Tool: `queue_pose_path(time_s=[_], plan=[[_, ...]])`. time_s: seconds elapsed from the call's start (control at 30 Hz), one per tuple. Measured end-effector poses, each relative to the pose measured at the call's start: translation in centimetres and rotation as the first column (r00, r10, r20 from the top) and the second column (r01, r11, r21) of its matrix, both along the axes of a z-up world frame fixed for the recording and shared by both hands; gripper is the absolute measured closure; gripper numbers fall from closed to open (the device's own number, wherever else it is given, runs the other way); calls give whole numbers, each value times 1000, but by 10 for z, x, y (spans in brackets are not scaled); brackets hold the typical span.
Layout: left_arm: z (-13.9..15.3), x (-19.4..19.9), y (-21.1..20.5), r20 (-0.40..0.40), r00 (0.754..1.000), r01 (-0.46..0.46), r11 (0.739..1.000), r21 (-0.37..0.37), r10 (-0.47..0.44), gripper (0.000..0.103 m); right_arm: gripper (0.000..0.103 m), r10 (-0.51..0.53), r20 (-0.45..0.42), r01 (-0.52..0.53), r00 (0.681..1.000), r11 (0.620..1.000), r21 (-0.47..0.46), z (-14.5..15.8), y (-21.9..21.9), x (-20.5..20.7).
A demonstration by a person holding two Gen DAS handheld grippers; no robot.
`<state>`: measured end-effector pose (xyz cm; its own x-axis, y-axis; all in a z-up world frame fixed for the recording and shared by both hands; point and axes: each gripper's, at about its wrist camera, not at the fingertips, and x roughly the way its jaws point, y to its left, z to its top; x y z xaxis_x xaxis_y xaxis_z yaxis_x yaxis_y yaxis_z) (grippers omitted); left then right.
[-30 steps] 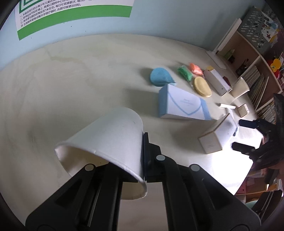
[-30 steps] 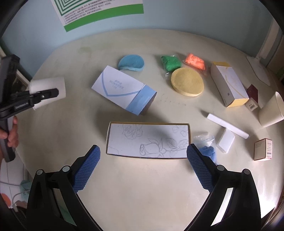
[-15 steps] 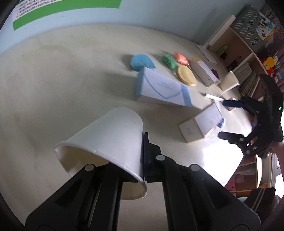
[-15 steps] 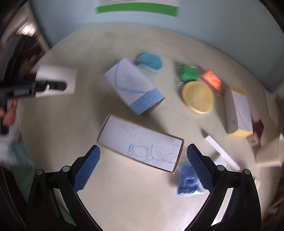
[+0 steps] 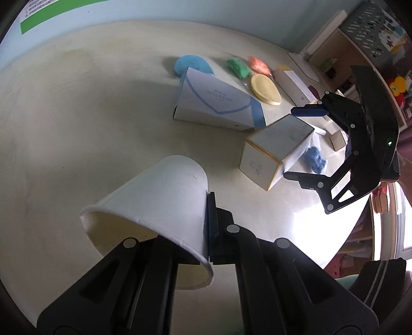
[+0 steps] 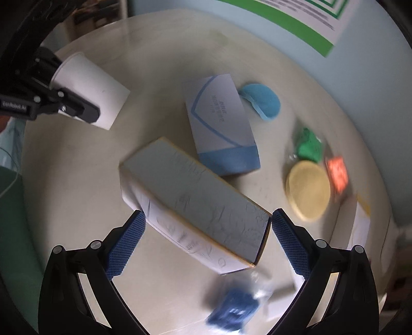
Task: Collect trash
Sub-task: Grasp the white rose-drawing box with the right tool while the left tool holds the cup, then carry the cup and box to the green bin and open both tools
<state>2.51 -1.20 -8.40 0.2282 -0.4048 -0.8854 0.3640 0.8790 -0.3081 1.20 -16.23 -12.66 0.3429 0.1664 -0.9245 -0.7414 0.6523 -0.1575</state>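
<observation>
A pale round table [image 5: 77, 108] stands against a light blue wall [image 5: 206, 10] bearing a green-bordered poster [image 6: 303, 25] (its print too small to read). Wooden shelves [image 5: 360, 51] stand beside it, and daylight glares off the tabletop.

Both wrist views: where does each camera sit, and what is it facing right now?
Left wrist: on the left claw, angled down over the table; its fingers pinch a paper cup, with the right claw opposite.
Right wrist: on the right claw, looking steeply down at the sketch-printed box between its open blue pads.
Shared: cup, sketch-printed box, blue-and-white box.
</observation>
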Motion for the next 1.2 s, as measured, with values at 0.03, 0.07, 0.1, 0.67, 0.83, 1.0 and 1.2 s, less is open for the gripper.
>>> queue_pose_path(time_s=[0.03, 0.07, 0.1, 0.67, 0.83, 1.0, 1.2], plan=[[1, 1, 0, 0, 1000, -8, 1000, 1, 8, 103, 7, 22, 16, -22, 1000, 1000, -7, 1, 0, 1], [1, 2, 0, 1, 1000, -13, 1000, 2, 13, 103, 6, 50, 35, -49, 998, 999, -12, 3, 0, 3], [2, 2, 0, 2, 1000, -20, 1000, 4, 20, 103, 6, 88, 50, -87, 995, 996, -20, 5, 1, 4], [1, 6, 1, -17, 999, -37, 999, 27, 37, 103, 54, 145, -122, -141, 982, 989, 36, -3, 5, 4], [20, 2, -10, 23, 999, 32, 999, 34, -33, 103, 54, -12, -103, 24, 995, 992, 121, 25, -24, -18], [41, -4, -40, 84, 980, 178, 983, 52, -182, 103, 54, -206, -66, 216, 976, 954, 207, 57, -68, -60], [55, -22, -100, 117, 901, 413, 909, 62, -418, 103, 54, -474, -29, 467, 880, 853, 234, 89, -119, -118]])
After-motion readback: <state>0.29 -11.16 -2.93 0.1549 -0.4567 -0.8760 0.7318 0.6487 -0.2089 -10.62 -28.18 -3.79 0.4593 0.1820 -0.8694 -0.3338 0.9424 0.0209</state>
